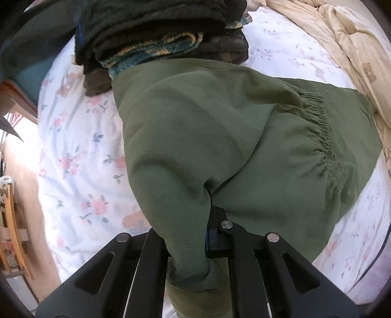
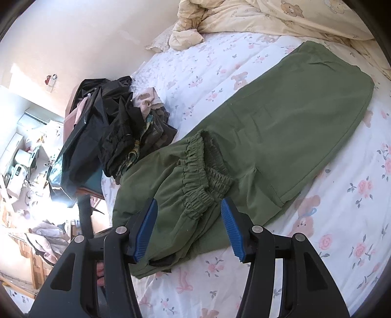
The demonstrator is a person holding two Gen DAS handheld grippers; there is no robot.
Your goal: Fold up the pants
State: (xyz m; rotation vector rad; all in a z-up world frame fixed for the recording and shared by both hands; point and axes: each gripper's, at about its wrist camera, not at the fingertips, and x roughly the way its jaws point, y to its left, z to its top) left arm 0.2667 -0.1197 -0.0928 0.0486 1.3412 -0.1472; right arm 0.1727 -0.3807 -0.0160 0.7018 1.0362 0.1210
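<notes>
Olive green pants (image 2: 281, 137) lie on the floral bed sheet (image 2: 342, 220), legs stretched to the far right, elastic waistband (image 2: 195, 176) bunched near me. My right gripper (image 2: 188, 227) is open, blue pads either side of the waistband, just above the cloth. My left gripper (image 1: 195, 234) is shut on a fold of the green pants (image 1: 220, 137) and lifts it; the cloth drapes over the fingers and hides the left one. In the right wrist view the left gripper's tip (image 2: 162, 263) shows under the near edge of the pants.
A stack of dark folded clothes (image 1: 158, 31) sits at the far end of the pants; it also shows in the right wrist view (image 2: 127, 137). A cream quilt (image 2: 268, 17) is bunched at the bed's head. The bed's edge and a cluttered floor (image 2: 29, 171) lie to the left.
</notes>
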